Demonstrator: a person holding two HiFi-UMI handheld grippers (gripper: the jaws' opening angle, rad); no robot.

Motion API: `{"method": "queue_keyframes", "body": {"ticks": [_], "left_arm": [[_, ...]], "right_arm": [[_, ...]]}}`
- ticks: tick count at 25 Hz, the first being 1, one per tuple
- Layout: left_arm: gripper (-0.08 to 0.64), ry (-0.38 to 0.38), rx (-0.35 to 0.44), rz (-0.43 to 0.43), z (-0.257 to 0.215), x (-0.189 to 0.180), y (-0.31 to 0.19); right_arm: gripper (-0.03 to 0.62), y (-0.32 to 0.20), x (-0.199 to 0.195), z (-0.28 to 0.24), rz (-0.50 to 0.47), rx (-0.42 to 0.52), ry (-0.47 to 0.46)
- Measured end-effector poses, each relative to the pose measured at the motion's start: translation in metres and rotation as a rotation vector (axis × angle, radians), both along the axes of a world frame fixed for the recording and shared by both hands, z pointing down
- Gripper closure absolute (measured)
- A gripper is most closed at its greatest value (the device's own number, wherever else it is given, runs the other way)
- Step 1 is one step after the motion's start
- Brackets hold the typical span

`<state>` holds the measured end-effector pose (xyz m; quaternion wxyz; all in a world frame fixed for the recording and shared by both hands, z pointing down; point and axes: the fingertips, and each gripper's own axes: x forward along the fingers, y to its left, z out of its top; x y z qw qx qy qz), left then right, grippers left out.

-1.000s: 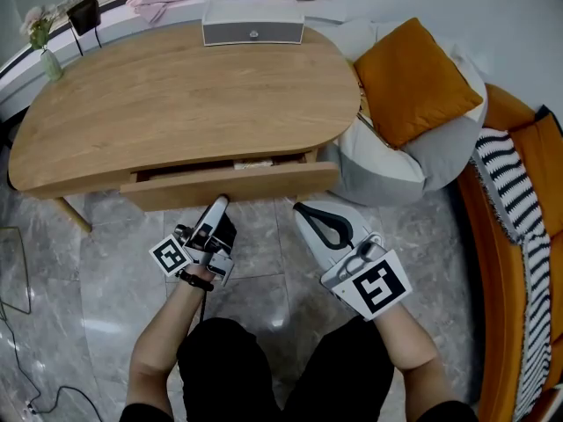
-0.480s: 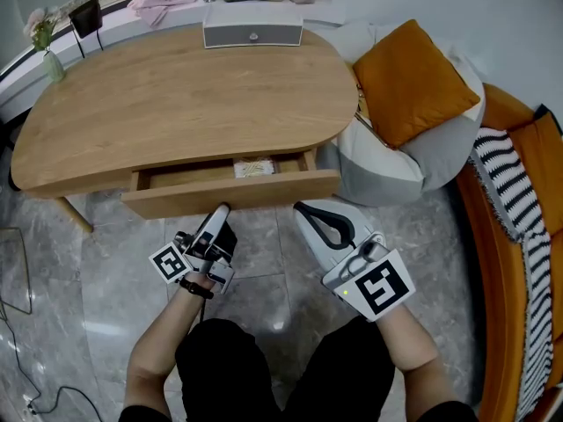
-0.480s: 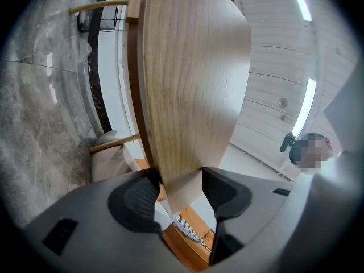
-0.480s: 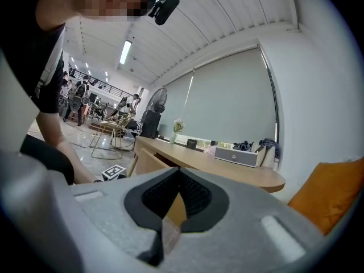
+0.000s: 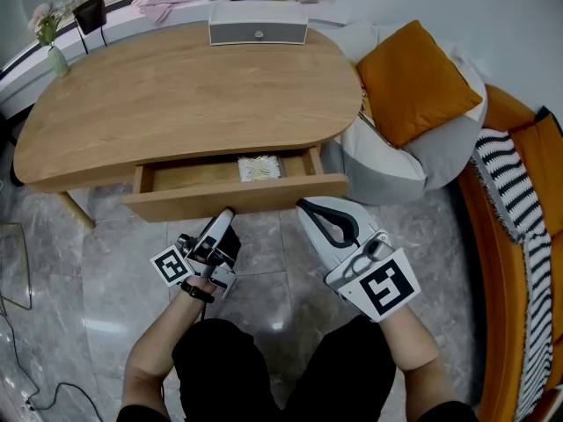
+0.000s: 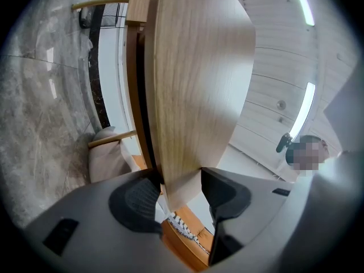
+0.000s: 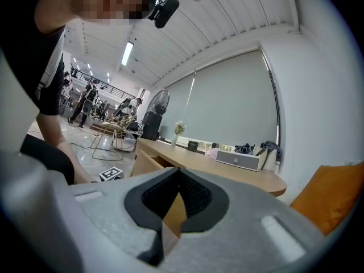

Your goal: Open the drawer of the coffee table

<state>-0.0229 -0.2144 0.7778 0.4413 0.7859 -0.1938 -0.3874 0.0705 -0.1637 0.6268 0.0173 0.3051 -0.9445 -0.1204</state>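
Note:
The wooden coffee table point(image 5: 176, 104) has its drawer point(image 5: 237, 199) pulled partly out toward me, with a small pale packet point(image 5: 259, 169) lying inside. My left gripper point(image 5: 227, 213) reaches up to the lower edge of the drawer front. In the left gripper view the wooden drawer front point(image 6: 193, 95) stands between both pads, and the left gripper point(image 6: 181, 181) is shut on it. My right gripper point(image 5: 304, 206) hovers just right of it, below the drawer front and apart from it. Its jaws meet with nothing in them in the right gripper view, right gripper point(image 7: 177, 172).
A grey speaker box point(image 5: 258, 32) and a small vase point(image 5: 54, 55) stand at the table's far edge. A grey pouf point(image 5: 387, 170) with an orange cushion point(image 5: 418, 82) sits right of the table. An orange sofa with a striped throw point(image 5: 519, 227) runs down the right. A cable point(image 5: 13, 271) lies at left.
The drawer has slid further out toward me, and the packet inside has come into view. My left gripper has drawn back with the drawer front. The right gripper has stayed put.

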Motion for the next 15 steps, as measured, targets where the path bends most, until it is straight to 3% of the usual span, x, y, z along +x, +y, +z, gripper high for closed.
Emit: {"method": "queue_keyframes", "body": {"ticks": [15], "left_arm": [[0.370,-0.016,0.023,0.048,-0.001,0.003,0.017]], "right_arm": [[0.592,0.003,-0.012,-0.003,-0.018,0.008,-0.004]]}}
